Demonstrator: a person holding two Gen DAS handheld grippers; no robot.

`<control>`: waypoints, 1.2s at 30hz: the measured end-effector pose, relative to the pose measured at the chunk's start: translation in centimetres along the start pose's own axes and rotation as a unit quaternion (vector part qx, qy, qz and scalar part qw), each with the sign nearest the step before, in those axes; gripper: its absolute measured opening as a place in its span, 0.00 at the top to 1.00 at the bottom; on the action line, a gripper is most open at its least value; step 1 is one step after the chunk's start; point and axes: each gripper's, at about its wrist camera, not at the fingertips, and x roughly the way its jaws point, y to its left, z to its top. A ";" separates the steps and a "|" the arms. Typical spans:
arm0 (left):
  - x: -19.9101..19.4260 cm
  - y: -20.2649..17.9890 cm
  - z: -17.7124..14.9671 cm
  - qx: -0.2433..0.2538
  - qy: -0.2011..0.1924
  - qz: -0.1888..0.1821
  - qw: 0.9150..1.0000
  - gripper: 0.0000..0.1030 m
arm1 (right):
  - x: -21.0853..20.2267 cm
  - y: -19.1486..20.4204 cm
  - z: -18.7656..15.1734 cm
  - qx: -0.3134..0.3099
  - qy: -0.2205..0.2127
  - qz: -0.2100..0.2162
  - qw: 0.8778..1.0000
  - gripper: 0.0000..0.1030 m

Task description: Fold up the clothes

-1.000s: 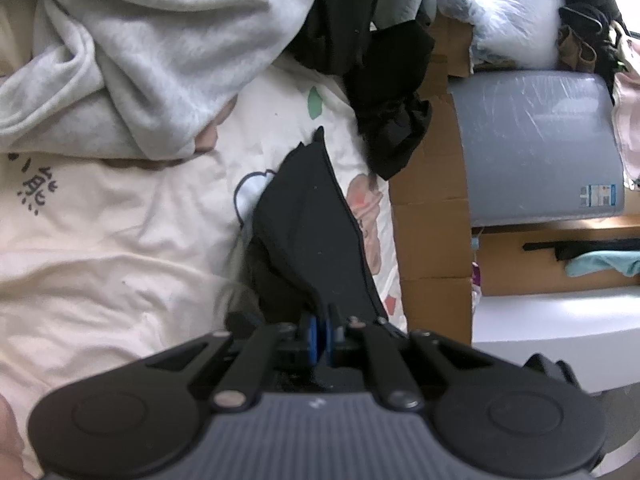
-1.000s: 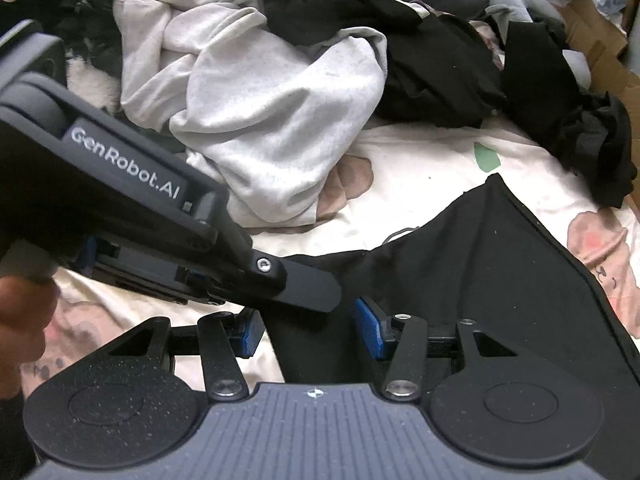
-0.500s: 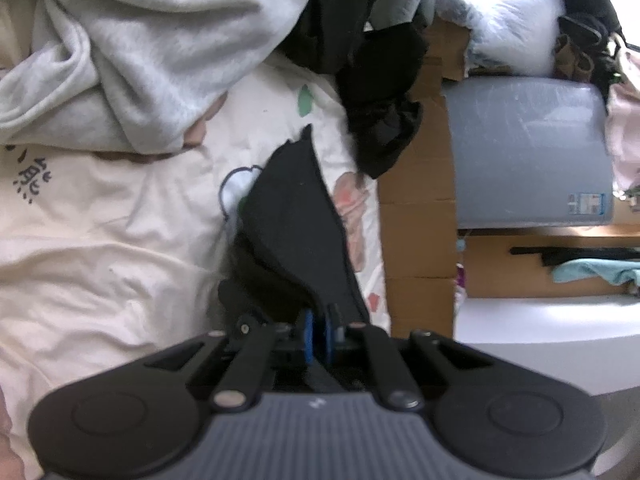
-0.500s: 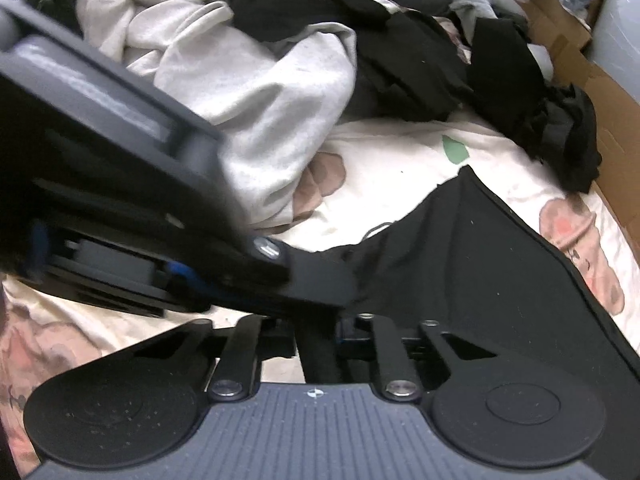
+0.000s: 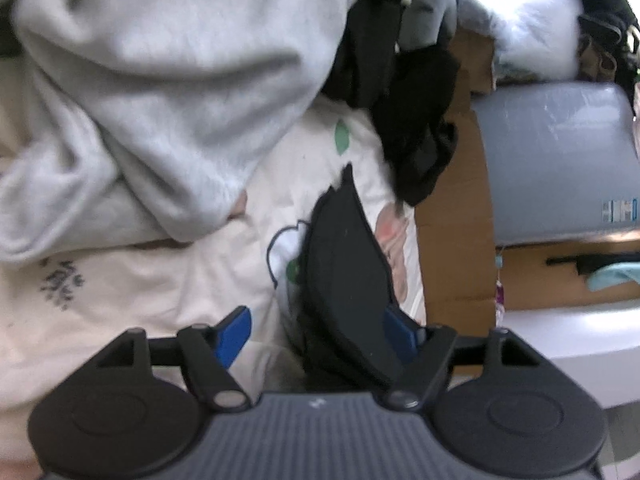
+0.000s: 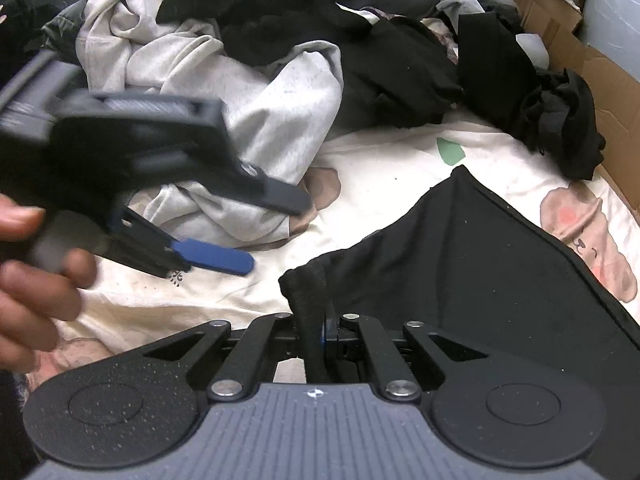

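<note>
On a bed covered with a cream cartoon-print sheet [image 6: 384, 168], a flat black fabric garment [image 6: 500, 264] lies spread toward the right side, near a heap of unfolded clothes that includes a crumpled light grey sweatshirt [image 6: 256, 120]. The right gripper [image 6: 320, 332] is clenched on a bunched corner of the black garment, the cloth pinched between its blue pads. The left gripper [image 5: 316, 332], held in a person's hand [image 6: 36, 276], has its jaws opening; in its own view the black garment [image 5: 344, 280] runs between the fingers beside the right-hand pad, and the pads do not appear to press it. This looks like a handover of the corner from one gripper to the other, early in the fold. Next, the left gripper probably needs to find another edge or corner, so the garment can be stretched flat.
</note>
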 end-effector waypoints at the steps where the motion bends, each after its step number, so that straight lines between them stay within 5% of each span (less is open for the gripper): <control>1: 0.7 0.2 0.2 -0.001 0.006 -0.003 1.000 0.27 | -0.1 -0.2 0.2 0.000 0.000 0.003 1.000 0.99; 15: 8.6 -0.8 3.3 -0.004 0.041 -0.063 0.997 0.30 | -2.7 -3.3 2.1 -0.008 -0.007 0.019 1.000 0.99; 31: 15.0 -2.3 7.1 0.024 0.057 -0.028 0.998 0.52 | -5.0 -4.6 2.6 -0.017 -0.018 0.031 0.999 0.99; 33: 15.7 -2.8 7.2 0.033 0.063 -0.024 0.997 0.58 | -5.1 -4.9 2.5 -0.013 -0.018 0.029 0.999 0.99; 36: 16.2 -3.4 7.3 0.049 0.062 -0.013 0.997 0.96 | -5.3 -5.3 2.4 -0.011 -0.021 0.026 0.999 0.99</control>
